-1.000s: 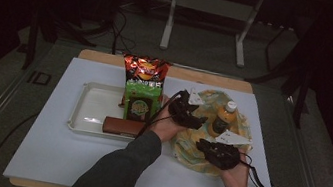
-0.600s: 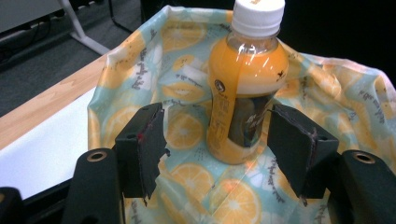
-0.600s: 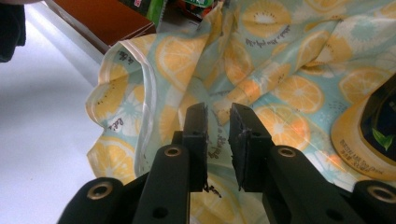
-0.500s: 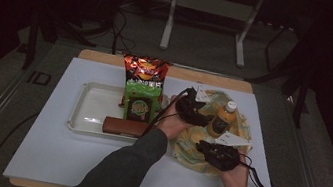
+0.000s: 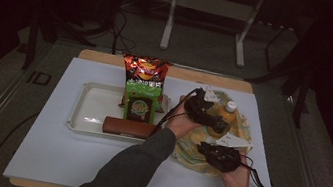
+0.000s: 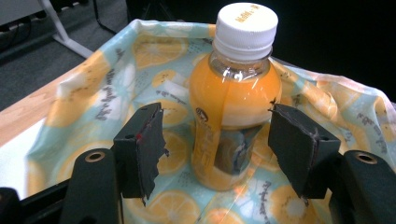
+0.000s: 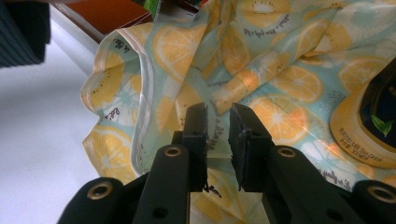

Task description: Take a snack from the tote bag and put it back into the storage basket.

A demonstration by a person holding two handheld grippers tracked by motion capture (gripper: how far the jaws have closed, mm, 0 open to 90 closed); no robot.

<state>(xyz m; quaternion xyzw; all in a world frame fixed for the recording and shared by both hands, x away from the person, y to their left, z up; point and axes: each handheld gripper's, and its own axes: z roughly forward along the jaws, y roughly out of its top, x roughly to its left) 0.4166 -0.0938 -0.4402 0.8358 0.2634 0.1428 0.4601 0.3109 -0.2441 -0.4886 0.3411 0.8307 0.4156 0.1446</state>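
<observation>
A dim room: grey floor (image 5: 11, 99) with cables, a metal stand (image 5: 208, 9) (pale legs) behind.

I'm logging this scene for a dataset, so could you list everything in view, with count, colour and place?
Bottle: one, orange with white cap, upright on the bag, between the left jaws.
Bag: one, lemon-print, table's right.
Tray: one, white, table's left.
Chip bag: one, red, at tray's far edge.
Green pack: one, upright in tray.
Brown box: one, on tray's near rim.
Table: one, white.
Left gripper: black, open around bottle.
Right gripper: black, pinching bag fabric.
</observation>
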